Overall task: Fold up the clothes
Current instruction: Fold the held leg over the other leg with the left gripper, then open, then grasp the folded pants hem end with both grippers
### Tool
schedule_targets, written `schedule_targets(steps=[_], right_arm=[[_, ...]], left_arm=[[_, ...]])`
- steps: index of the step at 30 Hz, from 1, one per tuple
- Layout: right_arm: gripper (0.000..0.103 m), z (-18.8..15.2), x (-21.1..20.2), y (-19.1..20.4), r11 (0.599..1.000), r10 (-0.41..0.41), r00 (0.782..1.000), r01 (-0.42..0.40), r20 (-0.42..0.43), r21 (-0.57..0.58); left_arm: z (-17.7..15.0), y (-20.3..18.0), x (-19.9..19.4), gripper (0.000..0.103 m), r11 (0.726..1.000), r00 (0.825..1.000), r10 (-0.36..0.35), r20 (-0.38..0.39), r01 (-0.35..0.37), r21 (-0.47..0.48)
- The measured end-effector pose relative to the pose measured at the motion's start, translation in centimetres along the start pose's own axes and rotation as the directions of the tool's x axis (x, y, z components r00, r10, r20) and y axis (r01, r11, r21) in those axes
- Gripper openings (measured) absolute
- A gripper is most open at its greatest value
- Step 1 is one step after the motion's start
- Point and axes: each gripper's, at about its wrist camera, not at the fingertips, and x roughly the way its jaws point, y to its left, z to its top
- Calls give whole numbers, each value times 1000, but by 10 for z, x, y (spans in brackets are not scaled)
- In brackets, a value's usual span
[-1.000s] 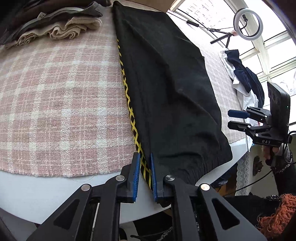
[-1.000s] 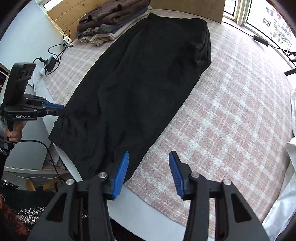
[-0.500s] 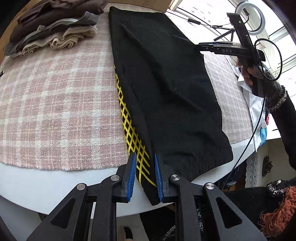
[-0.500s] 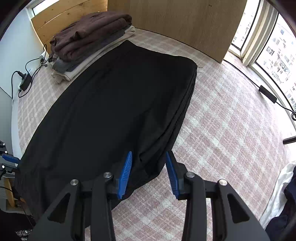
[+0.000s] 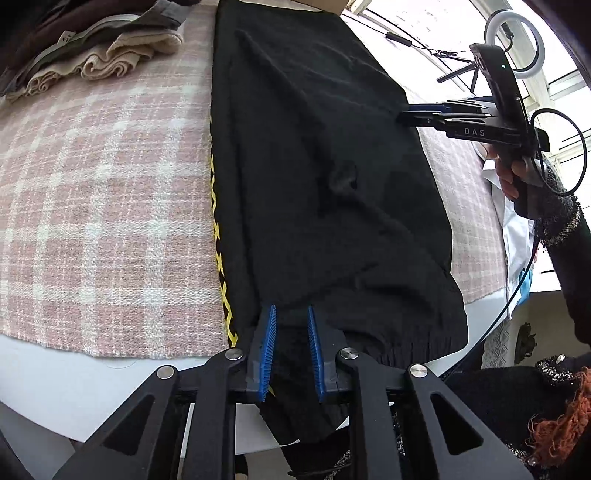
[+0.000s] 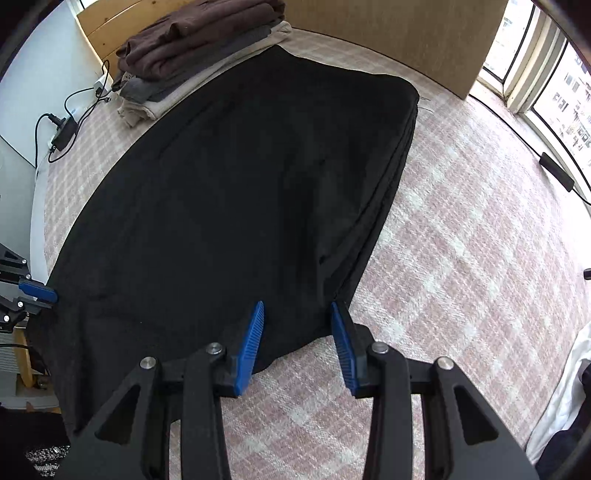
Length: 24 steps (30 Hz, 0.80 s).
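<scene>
You have a pink plaid cloth (image 6: 461, 229) covering the table, with a ring light (image 5: 515, 48) at two o'clock. A power adapter (image 6: 63, 127) sits at nine o'clock, and a wooden board (image 6: 388, 29) stands at twelve.

— What surrounds the tabletop (image 6: 480, 229)?
— Pink plaid cloth covers it; a wooden panel (image 6: 399, 29) stands at twelve o'clock.
— And light?
— Bright windows (image 6: 546, 74) at two o'clock, plus a ring light (image 5: 515, 48).

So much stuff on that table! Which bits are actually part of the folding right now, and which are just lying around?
In use:
black trousers
left gripper, at the cuff end
right gripper, at the side edge

Lying about:
stack of folded clothes
plaid tablecloth
ring light
charger and cables
white and navy garments
</scene>
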Motion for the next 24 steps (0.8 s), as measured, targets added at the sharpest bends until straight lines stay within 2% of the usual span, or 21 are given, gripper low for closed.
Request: schedule_targets(steps=[3,5,8,12,15,19,24], right_arm=[[37,-11,-25,-19,990,56,994,-67,92,123],[39,-16,-25,-20,980,82,991,-99,103,173],[39,-25,-24,-20,958,118,986,-145,121,247],[39,-29,-7,-14,932,134,986,-160,101,326],[41,-30,2,-11,916,135,986,-163,101,368],[44,-27,3,-4,905,115,987,-151,113,397],[44,-23,5,10,934,55,993,-88,106,347]], left_arm=[[18,7,-26,28,1000,999,20,50,-20,0],[41,11,-35,39,998,995,52,79,-54,16],[84,18,-32,40,997,993,67,93,-70,27],[128,34,-11,41,993,993,104,50,-106,56],[144,48,0,41,995,997,74,14,-75,68],[152,50,1,42,988,1000,27,-11,-25,153],[149,52,-3,43,968,999,-29,-17,33,250]])
